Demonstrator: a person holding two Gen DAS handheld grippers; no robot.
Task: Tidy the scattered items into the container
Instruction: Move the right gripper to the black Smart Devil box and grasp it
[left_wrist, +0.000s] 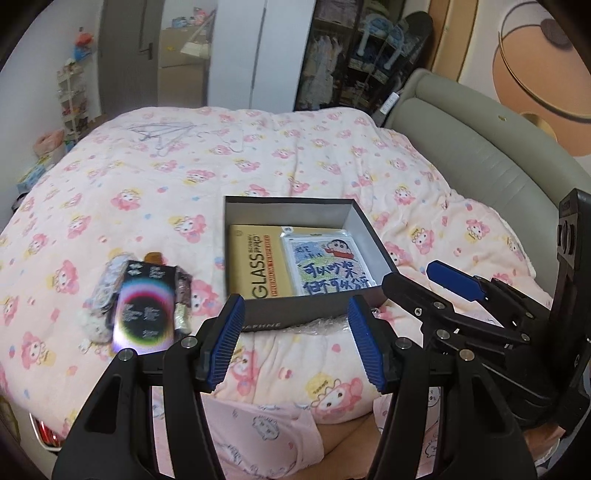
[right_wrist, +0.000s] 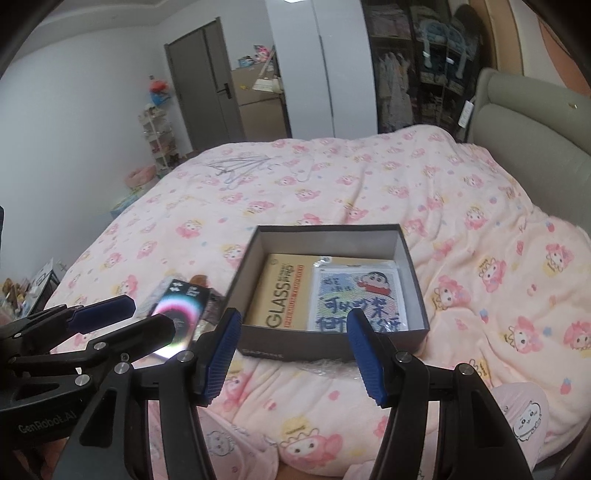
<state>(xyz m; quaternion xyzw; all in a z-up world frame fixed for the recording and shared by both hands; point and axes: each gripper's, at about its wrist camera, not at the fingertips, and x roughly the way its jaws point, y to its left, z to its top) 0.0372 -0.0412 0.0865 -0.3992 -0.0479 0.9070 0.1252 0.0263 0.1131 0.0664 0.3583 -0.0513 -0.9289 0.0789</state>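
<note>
A dark open box (left_wrist: 314, 315) (right_wrist: 417, 280) sits on the pink bed. Inside lie a yellow GLASS package (left_wrist: 255, 264) (right_wrist: 282, 301) and a cartoon-printed packet (left_wrist: 325, 264) (right_wrist: 356, 299). Left of the box lies a pile of items topped by a shiny black card with a rainbow ring (left_wrist: 146, 306) (right_wrist: 181, 304), with a brown comb (left_wrist: 155, 256) and small packets under it. My left gripper (left_wrist: 297, 343) is open and empty, just in front of the box. My right gripper (right_wrist: 291, 354) is open and empty, also in front of the box; it shows at the right of the left wrist view (left_wrist: 424, 280).
The pink cartoon-print quilt (left_wrist: 184, 177) covers the bed. Wire hangers (left_wrist: 162, 134) (right_wrist: 236, 164) lie at its far side. A grey padded headboard (left_wrist: 480, 155) runs along the right. Crinkled plastic wrap (left_wrist: 321, 326) lies under the box's near edge.
</note>
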